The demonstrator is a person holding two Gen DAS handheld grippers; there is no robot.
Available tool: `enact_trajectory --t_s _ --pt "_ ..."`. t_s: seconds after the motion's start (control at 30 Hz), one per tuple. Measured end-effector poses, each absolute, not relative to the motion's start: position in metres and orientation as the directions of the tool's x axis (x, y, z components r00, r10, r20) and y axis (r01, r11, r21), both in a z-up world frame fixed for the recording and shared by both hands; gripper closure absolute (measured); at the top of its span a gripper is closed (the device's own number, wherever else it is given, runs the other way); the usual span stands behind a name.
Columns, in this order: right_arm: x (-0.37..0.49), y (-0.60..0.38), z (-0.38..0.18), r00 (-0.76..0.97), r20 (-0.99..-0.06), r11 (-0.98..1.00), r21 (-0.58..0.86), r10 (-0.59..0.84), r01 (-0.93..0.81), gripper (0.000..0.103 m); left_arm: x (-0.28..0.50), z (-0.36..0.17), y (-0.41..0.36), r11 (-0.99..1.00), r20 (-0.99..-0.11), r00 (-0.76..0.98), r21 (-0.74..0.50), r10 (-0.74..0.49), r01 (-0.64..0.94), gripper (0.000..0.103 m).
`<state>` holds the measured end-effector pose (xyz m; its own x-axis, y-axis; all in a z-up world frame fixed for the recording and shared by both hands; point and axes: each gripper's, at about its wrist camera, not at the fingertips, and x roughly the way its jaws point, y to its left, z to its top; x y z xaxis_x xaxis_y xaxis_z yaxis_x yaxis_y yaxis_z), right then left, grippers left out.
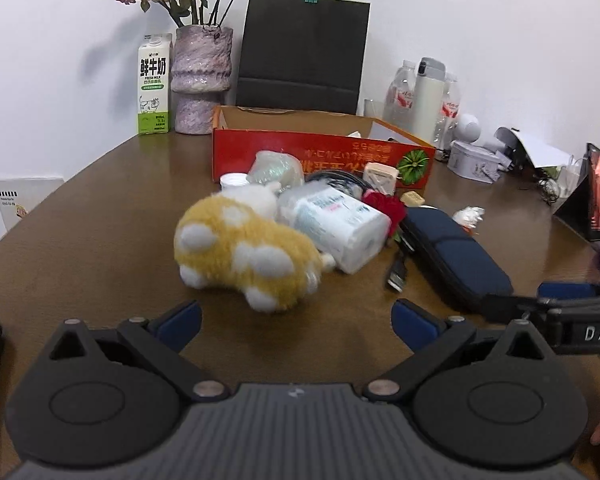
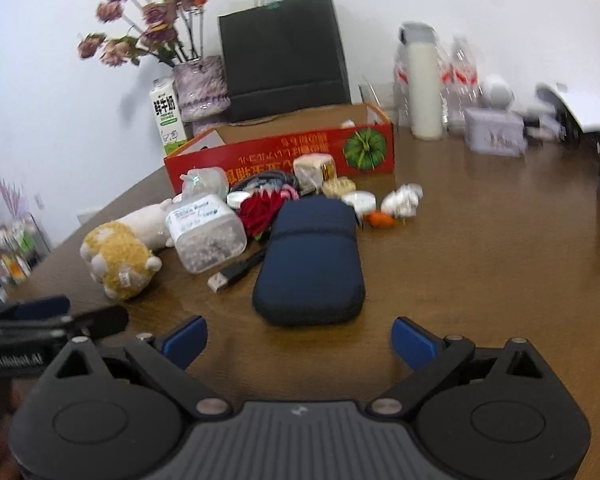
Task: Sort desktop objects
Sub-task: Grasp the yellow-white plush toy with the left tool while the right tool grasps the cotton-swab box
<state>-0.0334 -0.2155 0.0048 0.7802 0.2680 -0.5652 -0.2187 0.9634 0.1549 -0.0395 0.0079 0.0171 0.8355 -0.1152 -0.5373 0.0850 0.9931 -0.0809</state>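
A yellow and white plush toy (image 1: 244, 252) lies on the brown table just ahead of my left gripper (image 1: 296, 320), which is open and holds nothing. A dark blue zip pouch (image 2: 312, 260) lies straight ahead of my right gripper (image 2: 300, 338), also open and holding nothing. Between the two lie a clear tub with a white label (image 2: 204, 232), a red fabric flower (image 2: 262, 208) and a black USB plug (image 2: 230, 274). Behind this pile stands an open red cardboard box (image 1: 312, 152). The plush toy (image 2: 118, 258) shows at the left of the right wrist view.
A milk carton (image 1: 153, 84), a vase of dried roses (image 1: 200, 80) and a black paper bag (image 1: 302, 52) stand against the back wall. Bottles, a white flask (image 2: 422, 84) and a grey tin (image 2: 496, 132) crowd the back right. A small white figure (image 2: 402, 200) lies right of the pouch.
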Motion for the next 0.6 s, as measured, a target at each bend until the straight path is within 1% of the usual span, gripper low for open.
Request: enact_trajectory --t_s 0.07,0.13,0.27,0.33,0.4,0.43,0.53,0.6 --pt "-0.024 -0.212 0.013 0.795 -0.55 0.966 0.126 0.257 -0.226 0.004 -0.028 0.021 0.011 0.996 -0.533 0.841 -0.057 -0.089 0.069 0.0" --pt "-0.013 -0.206 0.024 0.805 -0.518 0.956 0.111 0.289 -0.272 0.004 -0.015 0.023 0.018 0.999 -0.52 0.854 -0.048 -0.034 0.011 0.0" --pt "0.02 -0.178 0.039 0.783 -0.484 0.914 0.105 0.391 -0.392 0.006 0.015 0.02 0.031 0.992 -0.567 0.824 -0.112 -0.014 -0.06 0.0" --pt "0.04 -0.156 0.04 0.741 -0.496 0.871 0.071 0.453 -0.486 0.01 0.023 0.02 0.039 0.992 -0.595 0.804 -0.101 0.002 -0.077 0.0" --pt "0.059 -0.135 0.039 0.694 -0.535 0.838 0.05 0.482 -0.544 0.013 0.019 0.022 0.05 0.987 -0.588 0.805 -0.064 0.082 -0.147 0.0" --pt "0.067 -0.128 0.038 0.68 -0.551 0.83 0.043 0.484 -0.556 0.013 0.016 0.022 0.057 0.985 -0.586 0.805 -0.065 0.094 -0.163 0.0" --pt "0.082 -0.108 0.033 0.667 -0.577 0.813 -0.007 0.472 -0.582 0.014 0.014 0.02 0.075 0.975 -0.607 0.791 -0.114 0.083 -0.189 0.0" --pt "0.092 -0.099 0.027 0.645 -0.606 0.809 -0.005 0.466 -0.588 0.02 0.021 0.018 0.081 0.97 -0.616 0.786 -0.147 0.062 -0.191 0.0"
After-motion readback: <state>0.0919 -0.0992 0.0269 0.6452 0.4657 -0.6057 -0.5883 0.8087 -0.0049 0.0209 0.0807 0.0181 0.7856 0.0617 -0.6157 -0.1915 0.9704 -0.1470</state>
